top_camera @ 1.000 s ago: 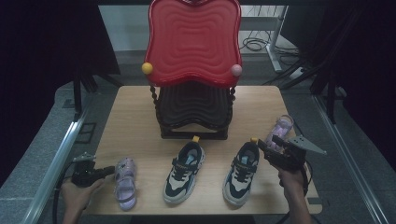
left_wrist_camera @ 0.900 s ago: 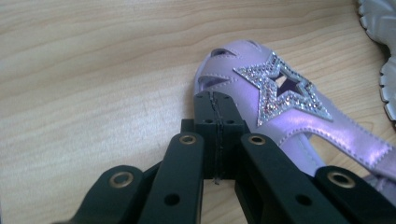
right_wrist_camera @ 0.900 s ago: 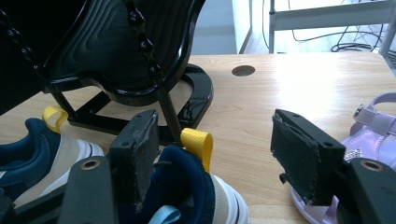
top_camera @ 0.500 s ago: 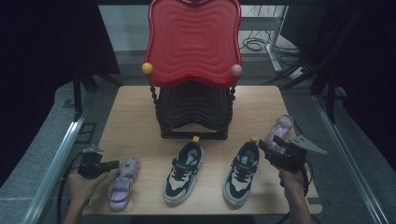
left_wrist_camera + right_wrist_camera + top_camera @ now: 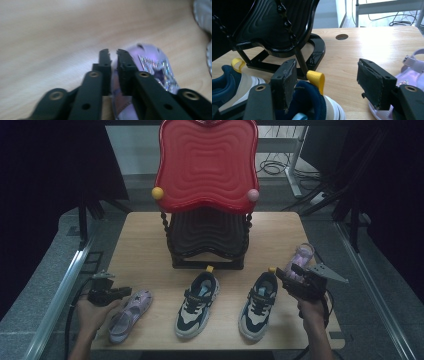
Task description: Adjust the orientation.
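Observation:
A lilac sandal (image 5: 129,309) lies at the table's front left, its toe turned to the upper right. My left gripper (image 5: 124,292) is at its outer rim; its jaws (image 5: 113,53) have just been opening and stand a narrow gap apart over the sandal (image 5: 155,67), not pressing on it. Two navy and cream sneakers (image 5: 197,302) (image 5: 257,305) stand side by side in front. My right gripper (image 5: 287,272) is open, with its jaws on either side of the right sneaker's heel (image 5: 312,100) and yellow pull tab (image 5: 315,78). A second lilac sandal (image 5: 300,256) (image 5: 409,75) lies just beyond it.
A black tiered shoe rack (image 5: 207,237) (image 5: 274,25) with a red wavy top shelf (image 5: 207,165) stands at the middle back of the wooden table (image 5: 140,245). A round hole (image 5: 342,36) is in the tabletop behind the right gripper. Metal rails run along both table sides.
The left hand moved a little right and away from the table's front edge. The left sandal swung from pointing straight back to pointing up and right. The right gripper stayed still.

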The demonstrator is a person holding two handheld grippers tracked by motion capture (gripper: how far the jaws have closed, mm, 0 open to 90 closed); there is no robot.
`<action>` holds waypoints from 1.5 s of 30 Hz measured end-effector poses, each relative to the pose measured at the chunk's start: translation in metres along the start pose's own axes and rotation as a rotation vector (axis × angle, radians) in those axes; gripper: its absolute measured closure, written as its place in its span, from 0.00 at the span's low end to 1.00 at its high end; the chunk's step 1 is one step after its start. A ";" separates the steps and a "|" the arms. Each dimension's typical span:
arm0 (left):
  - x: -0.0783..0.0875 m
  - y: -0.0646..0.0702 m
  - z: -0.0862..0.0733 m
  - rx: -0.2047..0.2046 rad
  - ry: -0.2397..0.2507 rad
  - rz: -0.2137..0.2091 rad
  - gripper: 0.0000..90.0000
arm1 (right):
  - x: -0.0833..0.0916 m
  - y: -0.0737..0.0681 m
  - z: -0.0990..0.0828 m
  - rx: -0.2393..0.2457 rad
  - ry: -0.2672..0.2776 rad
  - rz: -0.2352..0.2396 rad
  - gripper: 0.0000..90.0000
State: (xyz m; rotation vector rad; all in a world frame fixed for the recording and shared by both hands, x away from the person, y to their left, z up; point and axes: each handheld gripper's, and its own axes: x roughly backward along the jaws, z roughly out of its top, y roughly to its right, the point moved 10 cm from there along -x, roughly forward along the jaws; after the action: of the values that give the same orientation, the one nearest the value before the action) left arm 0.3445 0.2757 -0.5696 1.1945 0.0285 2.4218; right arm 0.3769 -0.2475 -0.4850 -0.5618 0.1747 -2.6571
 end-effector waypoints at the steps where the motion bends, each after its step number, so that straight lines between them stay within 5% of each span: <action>1: 0.006 0.001 0.005 -0.001 0.026 0.006 0.87 | -0.001 -0.002 0.000 0.003 -0.001 0.002 0.37; 5: 0.028 0.018 0.029 -0.020 0.157 -0.014 0.78 | -0.008 -0.008 -0.005 0.028 -0.021 0.009 0.37; 10: 0.036 0.047 0.040 -0.052 0.211 -0.074 0.71 | -0.010 -0.015 -0.005 0.054 -0.013 0.001 0.37; 18: 0.031 0.053 0.036 -0.081 0.204 -0.080 0.63 | -0.007 -0.015 -0.002 0.078 -0.004 -0.013 0.37; 29: 0.036 0.058 0.025 -0.047 0.237 -0.090 0.59 | 0.020 0.003 -0.019 0.068 -0.023 -0.064 0.39; 35: 0.037 0.067 0.020 -0.053 0.228 -0.085 0.56 | 0.033 0.024 -0.041 0.058 -0.070 -0.075 0.45; 45: 0.033 0.076 0.018 -0.075 0.213 -0.101 0.53 | 0.028 0.039 -0.049 0.046 -0.120 -0.083 0.62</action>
State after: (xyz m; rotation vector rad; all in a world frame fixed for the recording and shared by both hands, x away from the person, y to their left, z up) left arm 0.3120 0.2171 -0.5183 0.8773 0.0606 2.4271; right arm 0.3482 -0.2926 -0.5277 -0.7263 0.0564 -2.6891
